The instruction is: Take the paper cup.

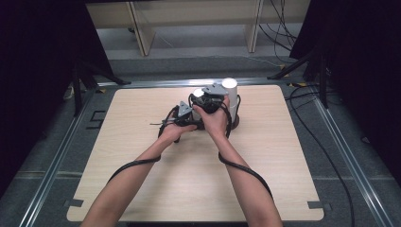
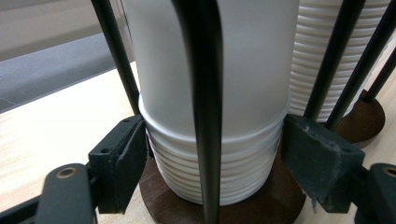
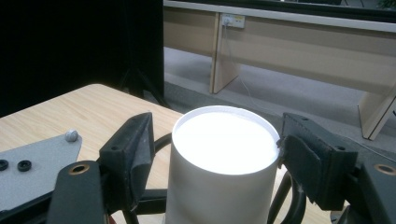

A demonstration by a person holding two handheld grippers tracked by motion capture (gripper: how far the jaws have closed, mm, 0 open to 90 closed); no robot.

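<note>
At the near edge of the worktop (image 1: 142, 189), both forearms enter from the bottom, black cables trailing along them. Mid-worktop, the left hand (image 1: 176, 130) holds the left hand-held gripper (image 1: 183, 112); the right hand (image 1: 213, 118) holds the right hand-held gripper (image 1: 208, 97) just beyond and beside it. Left gripper view: left hand-held gripper (image 2: 212, 154) has its jaws spread either side of the low end of a white cup stack (image 2: 210, 93), at the band of stacked rims; left pad looks touching or nearly so, right pad sits at the rim edge, can't confirm a firm clamp. Stack sits on a round dark brown base (image 2: 233, 205) inside black upright rods (image 2: 205, 93). A second cup stack (image 2: 322, 56) on its own base stands just beside it, farther back. Right gripper view: right hand-held gripper (image 3: 212, 154) jaws are apart, straddling the top of a white cup stack (image 3: 224, 158); right pad is at the rim, left pad has a small gap. Grey plate (image 3: 37, 158) of the other gripper shows at lower left. Beyond the worktop: grey floor, a light wooden bench (image 1: 198, 14), loose cables, dark curtains at both sides.
</note>
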